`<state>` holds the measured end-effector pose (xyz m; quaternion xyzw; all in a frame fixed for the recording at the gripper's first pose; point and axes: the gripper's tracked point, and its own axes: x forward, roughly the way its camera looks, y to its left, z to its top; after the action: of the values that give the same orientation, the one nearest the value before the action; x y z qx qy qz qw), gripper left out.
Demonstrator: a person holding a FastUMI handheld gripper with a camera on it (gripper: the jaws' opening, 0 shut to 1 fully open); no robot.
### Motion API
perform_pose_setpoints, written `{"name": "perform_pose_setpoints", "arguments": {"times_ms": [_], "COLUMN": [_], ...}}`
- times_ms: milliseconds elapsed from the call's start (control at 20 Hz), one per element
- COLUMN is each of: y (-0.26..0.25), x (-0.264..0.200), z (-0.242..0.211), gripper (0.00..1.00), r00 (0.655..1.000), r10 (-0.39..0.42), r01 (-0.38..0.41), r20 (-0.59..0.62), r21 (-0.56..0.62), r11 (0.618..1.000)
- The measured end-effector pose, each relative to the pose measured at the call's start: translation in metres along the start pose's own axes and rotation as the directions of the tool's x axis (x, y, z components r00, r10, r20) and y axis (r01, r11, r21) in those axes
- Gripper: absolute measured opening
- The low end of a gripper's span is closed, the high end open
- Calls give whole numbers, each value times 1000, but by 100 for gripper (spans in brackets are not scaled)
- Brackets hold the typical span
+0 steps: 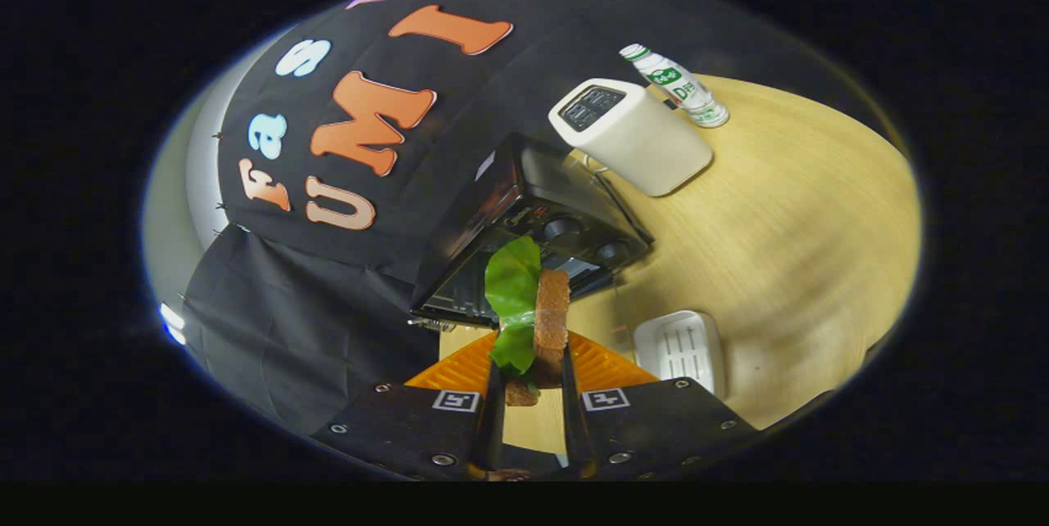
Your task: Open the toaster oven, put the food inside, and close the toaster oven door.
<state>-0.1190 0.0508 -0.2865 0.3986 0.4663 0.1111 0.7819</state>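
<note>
The tool (531, 378) is clamped on the food, a sandwich (547, 321) held on edge between its two fingers: a brown, grainy slice of bread with a glossy green lettuce leaf (513, 297) fanning out beside it. The toaster oven (524, 239) sits just beyond the fingers on the pale wood-grain counter (803, 264), a dark, boxy metal case with two round knobs on its front panel. Its door seems to be down and the dark opening faces the sandwich, though the food hides part of it.

So the step in hand looks like the carry toward the oven, with the door already open. The next move calls for pushing the sandwich forward through the opening, keeping the floppy leaf clear of the frame, then letting go on the rack.

Beyond the oven stands a smooth cream toaster (631, 133) with rounded corners, and past it a clear plastic bottle (676, 85) with a white cap. Near the fingers lie a ribbed orange tray (459, 366) and a small white ridged dish (680, 348).
</note>
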Motion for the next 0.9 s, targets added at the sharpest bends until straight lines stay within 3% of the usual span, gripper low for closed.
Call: {"name": "perform_pose_setpoints", "arguments": {"times_ms": [250, 900], "y": [29, 44], "x": [48, 151], "z": [-10, 7], "gripper": [31, 31], "r00": [999, 959], "r10": [47, 33], "r01": [-47, -90], "r20": [15, 281], "r21": [42, 192], "r11": [998, 977]}}
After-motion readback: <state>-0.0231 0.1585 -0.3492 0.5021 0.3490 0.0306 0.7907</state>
